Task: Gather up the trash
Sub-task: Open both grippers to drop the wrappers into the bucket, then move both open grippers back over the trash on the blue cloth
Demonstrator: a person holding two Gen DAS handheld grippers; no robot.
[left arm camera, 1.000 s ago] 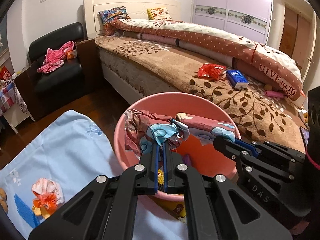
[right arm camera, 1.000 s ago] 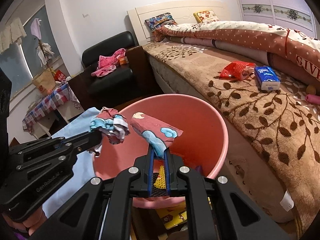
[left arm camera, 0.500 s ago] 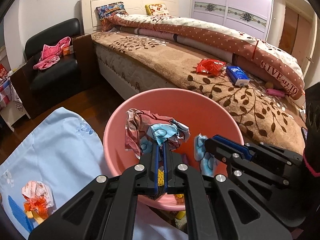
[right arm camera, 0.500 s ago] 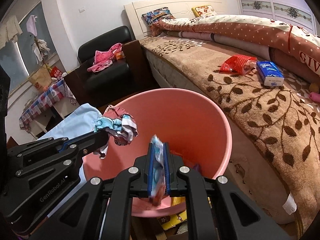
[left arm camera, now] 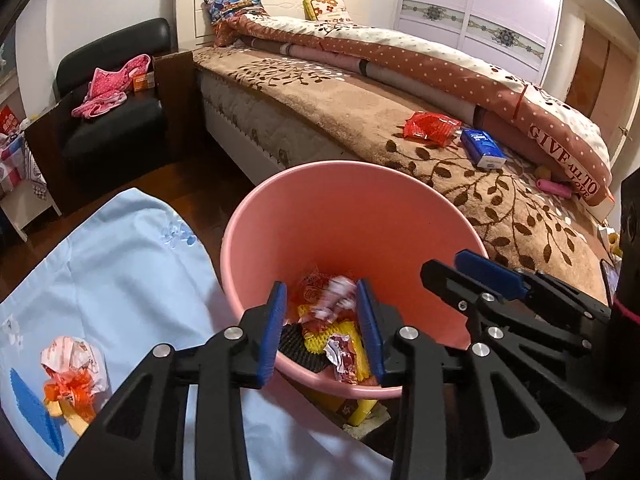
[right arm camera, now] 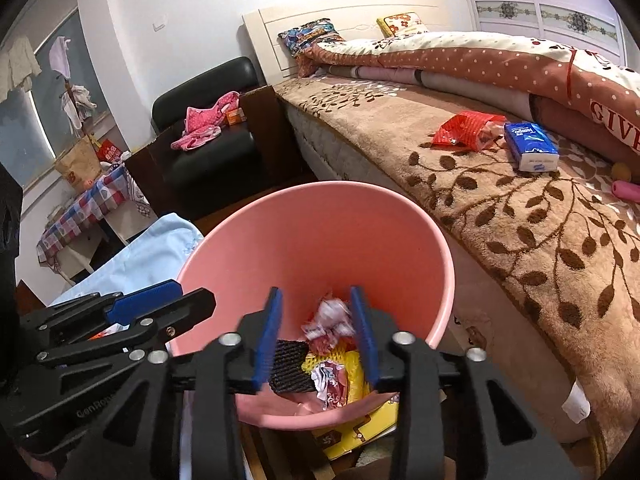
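Note:
A pink bin (left arm camera: 340,216) stands beside the bed and also shows in the right wrist view (right arm camera: 320,224). Crumpled wrappers (left arm camera: 332,304) lie in it on yellow and black pieces; they show in the right wrist view (right arm camera: 330,316) too. My left gripper (left arm camera: 322,330) is open and empty over the bin's near rim. My right gripper (right arm camera: 316,334) is open and empty over the same bin, to the right of the left one. A crumpled white and orange wrapper (left arm camera: 72,368) lies on the light blue cloth (left arm camera: 120,272). A red snack bag (left arm camera: 430,128) lies on the bed.
A blue tissue pack (left arm camera: 482,148) lies next to the red bag on the brown leaf blanket (right arm camera: 520,208). A rolled quilt (left arm camera: 440,68) runs along the bed's far side. A black armchair (left arm camera: 112,120) with pink clothes stands at the left. Yellow packaging (right arm camera: 360,432) lies under the bin.
Both grippers opened over the bin. The crumpled wrapper left the left gripper and the red and blue packet left the right one; both now lie in the bin.

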